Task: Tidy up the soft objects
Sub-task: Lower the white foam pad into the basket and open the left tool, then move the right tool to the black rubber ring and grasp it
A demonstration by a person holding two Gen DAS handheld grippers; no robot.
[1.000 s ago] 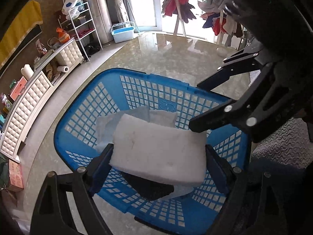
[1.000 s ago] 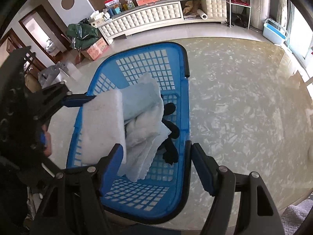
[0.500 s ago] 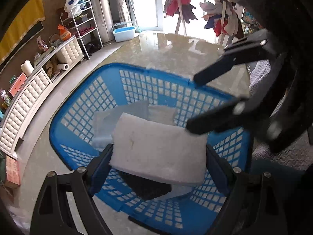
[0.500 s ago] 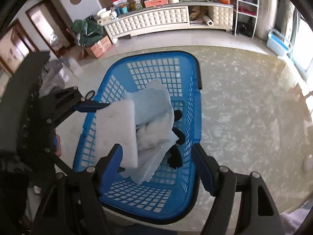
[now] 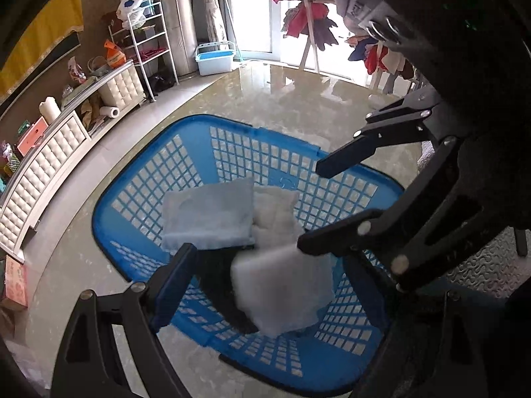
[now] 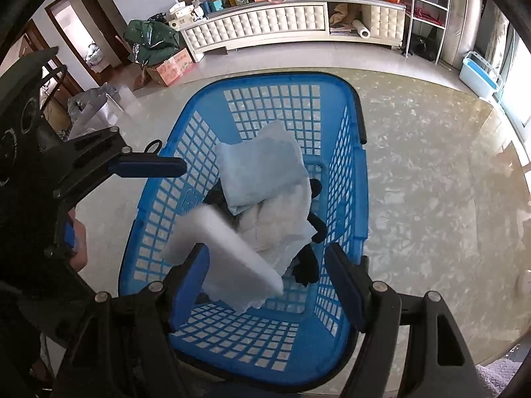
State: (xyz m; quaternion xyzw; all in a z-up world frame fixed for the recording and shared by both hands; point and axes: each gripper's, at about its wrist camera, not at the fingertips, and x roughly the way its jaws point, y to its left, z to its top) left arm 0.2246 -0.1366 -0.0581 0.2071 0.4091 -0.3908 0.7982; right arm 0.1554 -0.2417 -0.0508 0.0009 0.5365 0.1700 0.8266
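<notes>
Blue basket [image 6: 345,152] bears no readable writing.

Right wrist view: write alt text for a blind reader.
A white rectangular foam pad, blurred, hangs unheld over a blue plastic lattice laundry basket holding pale folded towels and a black garment. Both hand-held grippers are open.

The blue basket [image 6: 345,179] is showing as moulded plastic lattice with a slight sheen. The white pad [image 6: 232,252] is looking soft and matt, like foam or thick fleece, its surface blurred. The pale blue towel [image 6: 262,169] and the white cloth [image 6: 282,225] under it are looking like fuzzy terry cloth, the black cloth [image 6: 307,265] like matt fabric. The floor [image 6: 431,172] is gleaming like polished marbled stone. The cabinet [image 6: 255,23] is showing tufted, leather-like padding.
</notes>
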